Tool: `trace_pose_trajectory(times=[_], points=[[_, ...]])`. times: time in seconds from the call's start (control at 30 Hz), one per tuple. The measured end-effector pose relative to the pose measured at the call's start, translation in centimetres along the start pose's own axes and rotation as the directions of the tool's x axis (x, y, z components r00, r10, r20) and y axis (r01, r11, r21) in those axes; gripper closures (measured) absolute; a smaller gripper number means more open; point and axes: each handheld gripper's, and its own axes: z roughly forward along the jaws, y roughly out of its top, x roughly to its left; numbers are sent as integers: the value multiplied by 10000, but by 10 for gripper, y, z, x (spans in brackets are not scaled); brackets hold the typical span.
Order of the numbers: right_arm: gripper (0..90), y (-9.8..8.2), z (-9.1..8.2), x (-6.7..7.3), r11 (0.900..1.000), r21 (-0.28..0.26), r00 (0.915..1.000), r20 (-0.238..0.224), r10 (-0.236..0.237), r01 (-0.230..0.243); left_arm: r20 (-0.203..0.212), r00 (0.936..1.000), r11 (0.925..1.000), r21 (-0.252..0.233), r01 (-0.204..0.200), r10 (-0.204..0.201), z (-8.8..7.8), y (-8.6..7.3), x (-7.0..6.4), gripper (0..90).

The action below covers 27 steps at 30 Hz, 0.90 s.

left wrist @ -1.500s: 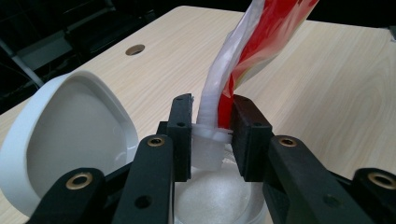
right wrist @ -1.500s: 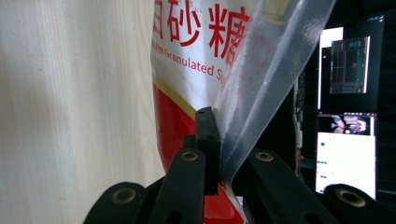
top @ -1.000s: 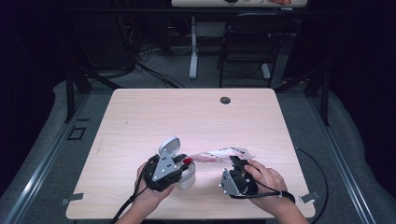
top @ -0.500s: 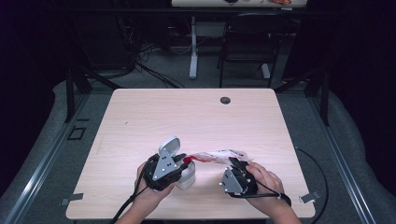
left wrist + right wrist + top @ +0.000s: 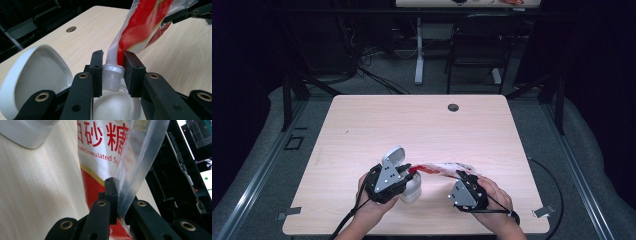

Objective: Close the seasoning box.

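High view: sugar pouch (image 5: pixel 443 170) stretched low over worktop (image 5: pixel 422 125) between left gripper (image 5: pixel 404 175) and right gripper (image 5: pixel 464 179).
Left gripper view: jaws clamp pouch spout (image 5: pixel 113 75) over open jar (image 5: pixel 112 107); keep spout centred.
Right gripper view: jaws pinch pouch edge (image 5: pixel 125 187); lift slowly.

Glossy crinkled plastic sugar pouch (image 5: pixel 145 22), translucent plastic jar (image 5: pixel 113 105) with smooth white lid (image 5: pixel 32 75), matt pale wood-grain table (image 5: pixel 422 125)
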Motion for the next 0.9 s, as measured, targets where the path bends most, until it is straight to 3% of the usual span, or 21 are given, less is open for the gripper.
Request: trace_pose_trajectory(times=[0.13, 0.33, 0.77, 0.9], points=[[880, -1, -1, -1, 9999, 83, 9999, -47, 90, -90, -47, 10000, 10000, -51, -19, 18, -1, 1, 0, 713], [880, -3, -2, 0, 9979, -257, 9982, 27, 600, -599, 15, 10000, 9998, -174, -63, 64, -2, 2, -1, 712], [881, -2, -4, 4, 9981, -327, 9987, 47, 516, -514, -65, 9998, 9987, -469, 185, -188, -5, 0, 2, 666], [881, 0, -6, 5, 9986, -274, 9990, 7, 455, -454, -298, 9993, 9983, -546, 188, -204, -6, -1, 4, 588]])
